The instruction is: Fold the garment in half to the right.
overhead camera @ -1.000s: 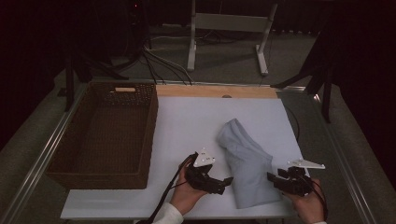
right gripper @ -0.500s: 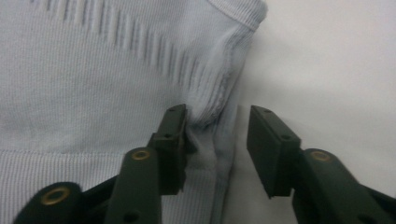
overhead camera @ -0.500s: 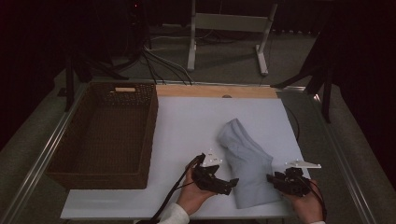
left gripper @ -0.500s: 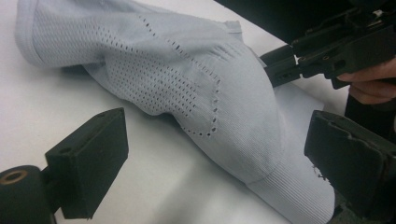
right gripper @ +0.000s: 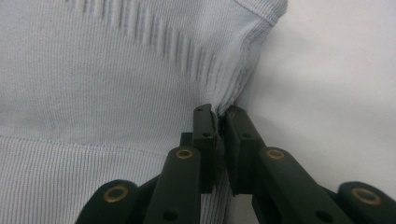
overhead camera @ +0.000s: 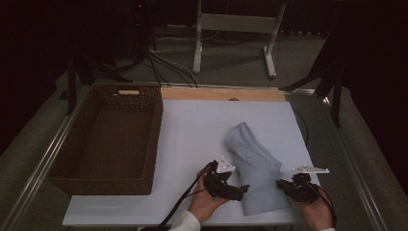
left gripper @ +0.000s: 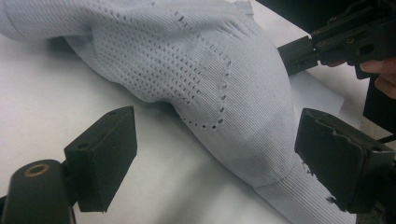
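Right gripper [right gripper: 219,119] is pinching the knit garment's [overhead camera: 255,168] edge, having just been closing, anchoring it near the table's [overhead camera: 192,125] front edge; left gripper [left gripper: 215,158] is straddling the opposite hem, jaws spread, closing slightly, nothing clamped yet.

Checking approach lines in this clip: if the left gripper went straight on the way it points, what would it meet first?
Most likely the pale blue knit garment. The left gripper has open jaws either side of the cloth's near edge, so its body would meet the fabric first. The right gripper lies beyond it; depth is uncertain.

basket [overhead camera: 108,139] blocks left, tabletop [overhead camera: 202,125] seemingly open
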`<action>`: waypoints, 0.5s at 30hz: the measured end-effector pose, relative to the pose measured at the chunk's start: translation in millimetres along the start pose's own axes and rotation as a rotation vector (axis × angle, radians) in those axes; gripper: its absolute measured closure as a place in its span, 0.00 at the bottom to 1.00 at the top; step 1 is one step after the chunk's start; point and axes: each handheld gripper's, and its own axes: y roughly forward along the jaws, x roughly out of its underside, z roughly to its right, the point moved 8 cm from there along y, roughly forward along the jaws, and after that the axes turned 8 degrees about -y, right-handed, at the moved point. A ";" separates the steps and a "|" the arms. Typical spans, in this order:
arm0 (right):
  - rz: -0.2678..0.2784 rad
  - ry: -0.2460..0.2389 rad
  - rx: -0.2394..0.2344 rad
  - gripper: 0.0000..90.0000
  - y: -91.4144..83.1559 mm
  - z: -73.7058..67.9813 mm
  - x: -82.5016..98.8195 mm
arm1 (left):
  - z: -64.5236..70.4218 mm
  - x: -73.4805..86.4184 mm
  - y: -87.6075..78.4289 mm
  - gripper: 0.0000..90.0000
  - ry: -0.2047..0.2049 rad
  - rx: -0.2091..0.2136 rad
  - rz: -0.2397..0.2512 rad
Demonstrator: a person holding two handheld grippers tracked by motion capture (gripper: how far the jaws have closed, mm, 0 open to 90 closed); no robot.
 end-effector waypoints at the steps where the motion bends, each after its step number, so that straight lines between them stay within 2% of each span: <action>1: 0.000 0.000 0.000 0.93 0.0 0.0 0.0 | 0.0 0.0 0.0 0.17 0.000 0.000 0.000; 5: 0.001 0.000 -0.001 0.93 -0.3 0.1 0.2 | 1.9 2.9 6.7 0.20 -0.004 0.006 -0.015; 8: 0.001 0.002 -0.004 0.93 -0.5 0.2 0.5 | 6.2 6.5 12.9 0.24 -0.006 0.027 -0.036; 10: 0.001 0.001 -0.004 0.93 -0.4 0.2 0.5 | 9.1 8.6 15.6 0.32 0.000 0.041 -0.047; 12: 0.000 0.000 -0.003 0.93 -0.4 -0.1 0.6 | 12.0 10.1 16.5 0.44 0.003 0.068 -0.059; 15: 0.001 -0.002 -0.002 0.93 -0.3 -0.3 0.5 | 12.7 10.4 17.1 0.61 0.002 0.067 -0.062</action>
